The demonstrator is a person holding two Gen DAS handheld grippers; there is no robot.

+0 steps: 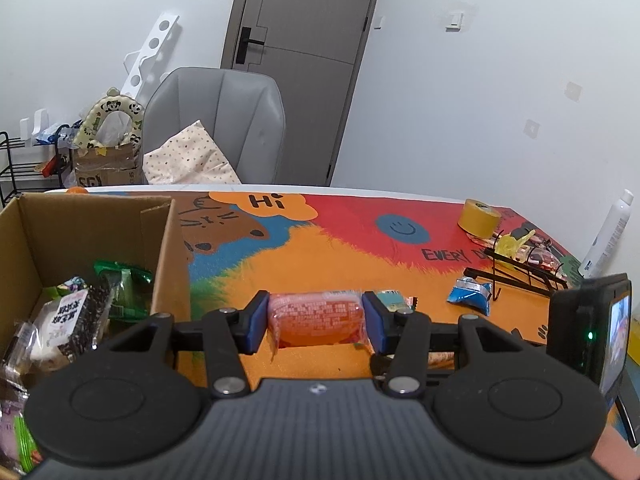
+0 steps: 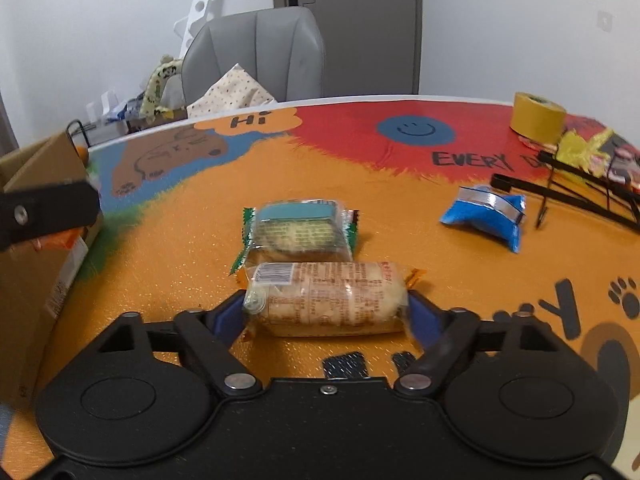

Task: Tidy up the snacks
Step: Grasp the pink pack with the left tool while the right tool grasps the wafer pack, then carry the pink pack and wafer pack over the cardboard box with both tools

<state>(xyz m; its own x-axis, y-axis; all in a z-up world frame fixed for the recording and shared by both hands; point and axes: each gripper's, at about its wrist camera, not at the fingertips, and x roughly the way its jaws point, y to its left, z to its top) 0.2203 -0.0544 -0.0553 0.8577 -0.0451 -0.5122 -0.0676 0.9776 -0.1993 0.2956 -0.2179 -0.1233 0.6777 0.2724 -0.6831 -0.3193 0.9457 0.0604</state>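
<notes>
The left gripper holds a red snack pack. Its two blue pads press on both ends of the pack, so it is squeezed tight and lifted just above the orange part of the table mat. The cardboard box is just beside this pack, on its left. The box is open on top and has more snacks in it, like a green pack and a black and white pack.

The right gripper is down at a clear pack of pale biscuits that lies on the mat. The pack is between its two blue pads, and the pads look like they touch both ends of it. Just behind this pack, touching it, lies a pack with green edges. A small blue bag lies farther to the right of the biscuit pack, near a black wire rack. Yellow wrappers sit on the rack. A roll of yellow tape stands behind the rack. A grey chair is past the far edge of the table.
</notes>
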